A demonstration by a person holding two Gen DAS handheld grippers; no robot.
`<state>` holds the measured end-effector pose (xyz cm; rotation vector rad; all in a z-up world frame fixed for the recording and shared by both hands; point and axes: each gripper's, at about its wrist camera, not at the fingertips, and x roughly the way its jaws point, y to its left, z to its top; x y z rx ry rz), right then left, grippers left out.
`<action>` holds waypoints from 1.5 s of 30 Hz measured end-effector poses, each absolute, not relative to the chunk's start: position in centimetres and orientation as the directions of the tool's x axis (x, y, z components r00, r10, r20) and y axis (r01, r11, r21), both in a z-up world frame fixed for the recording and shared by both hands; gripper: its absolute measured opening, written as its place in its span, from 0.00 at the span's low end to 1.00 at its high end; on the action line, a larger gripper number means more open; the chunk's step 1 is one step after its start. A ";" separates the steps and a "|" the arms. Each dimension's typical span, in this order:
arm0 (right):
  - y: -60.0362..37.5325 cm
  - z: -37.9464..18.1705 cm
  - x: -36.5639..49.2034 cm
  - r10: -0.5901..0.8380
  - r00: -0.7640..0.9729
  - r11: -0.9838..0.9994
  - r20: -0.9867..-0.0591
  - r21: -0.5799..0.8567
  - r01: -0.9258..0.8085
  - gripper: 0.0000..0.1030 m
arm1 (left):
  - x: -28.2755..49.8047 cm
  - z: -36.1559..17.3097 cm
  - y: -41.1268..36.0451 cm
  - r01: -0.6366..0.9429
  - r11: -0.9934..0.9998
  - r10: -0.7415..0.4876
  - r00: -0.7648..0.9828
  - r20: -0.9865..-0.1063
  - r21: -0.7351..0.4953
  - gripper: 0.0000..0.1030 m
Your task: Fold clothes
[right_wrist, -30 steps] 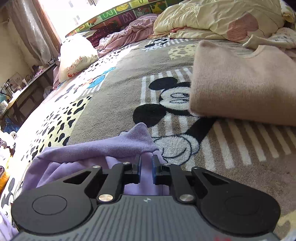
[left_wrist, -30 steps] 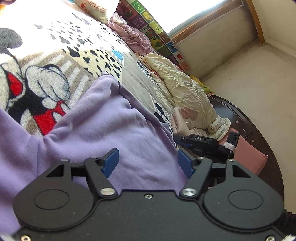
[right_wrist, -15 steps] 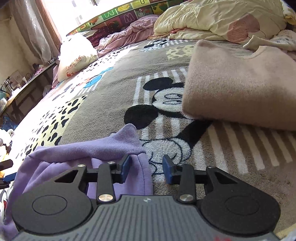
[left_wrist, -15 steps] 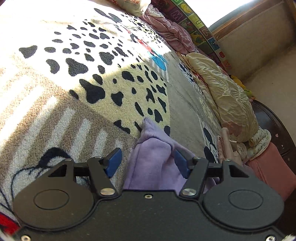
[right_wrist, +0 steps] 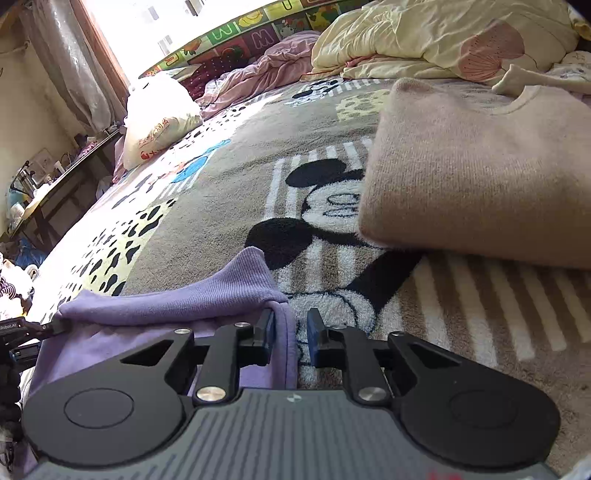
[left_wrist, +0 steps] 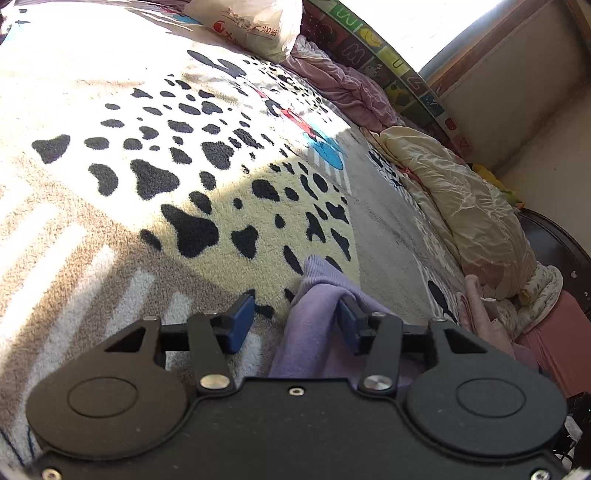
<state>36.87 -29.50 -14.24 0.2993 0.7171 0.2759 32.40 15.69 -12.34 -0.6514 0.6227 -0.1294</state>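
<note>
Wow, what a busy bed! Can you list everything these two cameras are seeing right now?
purple top: one, lilac, bunched on the blanket at both claws
folded sweater: one, beige-pink, on the blanket, right of the right view
blanket: one, cartoon mouse print with black spots, covers the bed
quilt: one, cream, crumpled at the far edge
pink bedding: one heap, beside the quilt
plastic bag: one, white with red print, near the window
alphabet mat: one, multicoloured, along the wall
left claw: open, purple cloth between its blue pads
right claw: partly open, astride the top's edge
</note>
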 end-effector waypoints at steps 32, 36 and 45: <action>-21.9 -8.7 0.2 0.408 0.547 0.587 -0.731 -0.249 -0.771 0.48 | 5.2 -9.3 7.8 -0.004 0.765 -0.491 0.642 -0.589 -0.644 0.58; -19.1 -11.0 -3.7 0.342 0.617 0.346 -0.708 -0.516 -0.784 0.57 | 3.0 -8.3 6.8 0.041 0.764 -0.516 0.638 -0.571 -0.644 0.61; -18.2 -8.6 1.3 0.374 0.550 0.383 -0.746 -0.416 -0.825 0.11 | 0.6 -8.3 5.0 0.102 0.810 -0.512 0.603 -0.612 -0.577 0.62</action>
